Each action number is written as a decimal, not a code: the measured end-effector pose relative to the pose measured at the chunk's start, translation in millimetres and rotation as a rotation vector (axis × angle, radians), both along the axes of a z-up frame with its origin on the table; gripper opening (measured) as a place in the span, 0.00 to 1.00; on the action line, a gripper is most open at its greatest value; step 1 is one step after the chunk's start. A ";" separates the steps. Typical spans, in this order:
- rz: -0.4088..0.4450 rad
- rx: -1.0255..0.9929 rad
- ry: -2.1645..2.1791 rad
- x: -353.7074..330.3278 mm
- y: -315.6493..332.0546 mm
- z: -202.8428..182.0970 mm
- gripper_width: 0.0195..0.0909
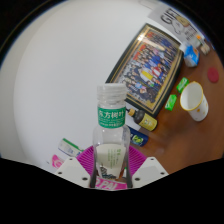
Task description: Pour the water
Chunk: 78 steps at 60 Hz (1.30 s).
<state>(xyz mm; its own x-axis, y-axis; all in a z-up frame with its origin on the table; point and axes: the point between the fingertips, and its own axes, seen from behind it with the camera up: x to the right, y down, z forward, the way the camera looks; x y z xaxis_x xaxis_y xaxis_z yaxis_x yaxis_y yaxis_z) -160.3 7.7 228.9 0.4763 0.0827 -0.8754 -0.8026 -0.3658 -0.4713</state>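
A clear plastic bottle point(111, 122) with a white cap and a green label stands upright between my fingers, and my gripper point(110, 162) is shut on its lower body, the pink pads point(90, 160) pressing on both sides. A white paper cup point(194, 99) stands on the brown table point(175, 130) beyond the bottle and to its right. The bottle's base is hidden behind the fingers.
A colourful printed board or box point(150, 68) lies beyond the bottle, with small packets point(143, 121) and bottle-like items along its near edge. A dark red round thing point(213, 74) lies past the cup. A pale wall-like surface point(60, 80) fills the left.
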 end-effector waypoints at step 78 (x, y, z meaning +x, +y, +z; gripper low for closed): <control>-0.123 0.071 -0.555 230.7 67.6 12.2 0.30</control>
<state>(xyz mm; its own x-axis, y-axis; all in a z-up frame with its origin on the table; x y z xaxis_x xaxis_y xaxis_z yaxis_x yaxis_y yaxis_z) 70.4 75.3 241.1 0.8728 0.0470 -0.4858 -0.4626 -0.2374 -0.8542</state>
